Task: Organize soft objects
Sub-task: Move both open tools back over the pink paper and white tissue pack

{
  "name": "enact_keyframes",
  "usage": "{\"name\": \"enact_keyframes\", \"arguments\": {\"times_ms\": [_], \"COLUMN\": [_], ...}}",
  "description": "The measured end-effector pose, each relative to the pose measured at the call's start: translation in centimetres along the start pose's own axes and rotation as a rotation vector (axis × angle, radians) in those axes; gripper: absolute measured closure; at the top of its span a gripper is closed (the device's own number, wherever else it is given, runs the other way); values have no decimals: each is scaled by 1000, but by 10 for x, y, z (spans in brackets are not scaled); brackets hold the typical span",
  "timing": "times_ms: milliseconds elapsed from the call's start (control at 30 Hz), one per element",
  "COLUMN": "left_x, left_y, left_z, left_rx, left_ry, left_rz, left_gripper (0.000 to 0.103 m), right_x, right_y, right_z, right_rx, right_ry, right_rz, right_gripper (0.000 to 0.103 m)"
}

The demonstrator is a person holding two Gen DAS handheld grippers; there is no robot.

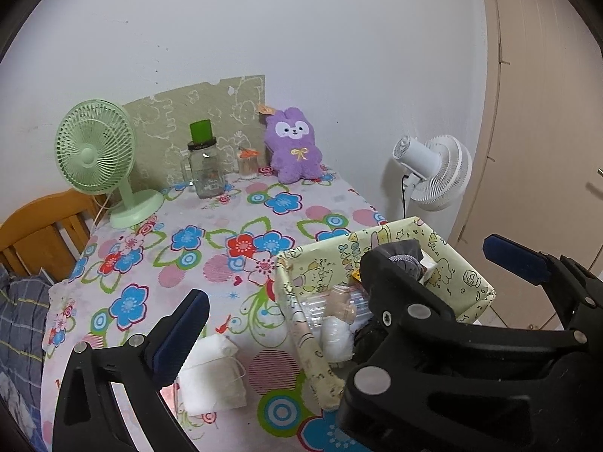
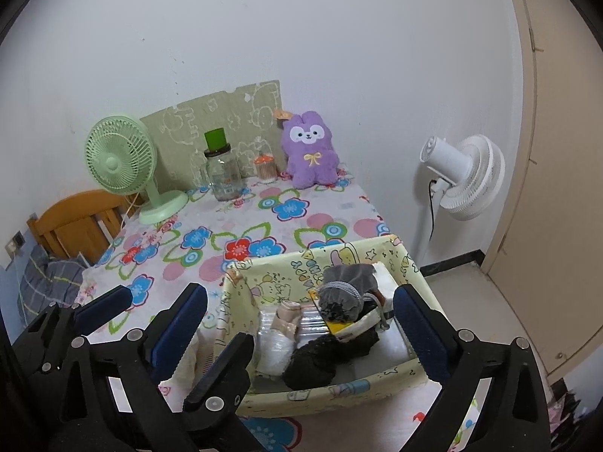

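Both claws wide apart, nothing between the pads of either. Left claw [image 1: 346, 293] hovers over the near part of the surface [image 1: 226, 222], its blue-padded fingers [image 1: 181, 335] spread: left finger above the white folded pad [image 1: 211, 376], right finger out past the box's far right corner. Right claw [image 2: 301, 324] hangs over the near end of the yellow cartoon-print fabric box [image 2: 271, 275]; its two fingers straddle the box, left finger at the box's left wall, right finger at its right wall, neither touching the contents as far as can be seen.

Box sits at the near right edge of the flower-print surface. Inside: grey fabric piece [image 2: 350, 282] on top toward the back, black lacy item [image 2: 324, 358] at the near side, white rolled bundle [image 2: 273, 350] and a beige item [image 2: 288, 312] on the left, clear plastic wrap under them. All lie loose in the box, below and between the right claw's fingers.

White folded pad lies flat on the surface just left of the box, apart from it, under the left claw's left finger.

Purple plush rabbit [image 1: 294, 147] sits upright at the far edge against the wall, well apart from both claws. Green desk fan [image 1: 98, 158] far left, glass jar with green lid [image 1: 205, 162] and small jar [image 1: 248, 165] between fan and rabbit. White standing fan [image 1: 433, 173] off the surface on the right.
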State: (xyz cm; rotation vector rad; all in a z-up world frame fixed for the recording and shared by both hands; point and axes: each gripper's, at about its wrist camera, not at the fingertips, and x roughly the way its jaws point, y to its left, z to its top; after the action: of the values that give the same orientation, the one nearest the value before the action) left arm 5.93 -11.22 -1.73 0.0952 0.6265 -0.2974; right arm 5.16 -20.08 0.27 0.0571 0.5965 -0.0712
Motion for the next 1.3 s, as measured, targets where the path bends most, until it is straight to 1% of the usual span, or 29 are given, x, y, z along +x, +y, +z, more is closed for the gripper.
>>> {"name": "enact_keyframes", "arguments": {"times_ms": [233, 700, 933, 1300], "left_x": [-14, -37, -40, -40], "left_y": [12, 37, 54, 83], "left_z": [-2, -8, -13, -26], "left_rx": [-11, -31, -56, -94], "left_ry": [-22, -86, -98, -115], "left_rz": [5, 22, 46, 104], "left_gripper": [0, 0, 0, 0], "right_x": [-14, -32, -31, -21], "right_y": [16, 48, 66, 92], "right_z": [0, -1, -4, -11], "right_rx": [-17, -53, -70, -98], "right_ry": [-34, -89, -82, -79], "right_rz": [-14, 4, 28, 64], "right_gripper": [0, 0, 0, 0]}}
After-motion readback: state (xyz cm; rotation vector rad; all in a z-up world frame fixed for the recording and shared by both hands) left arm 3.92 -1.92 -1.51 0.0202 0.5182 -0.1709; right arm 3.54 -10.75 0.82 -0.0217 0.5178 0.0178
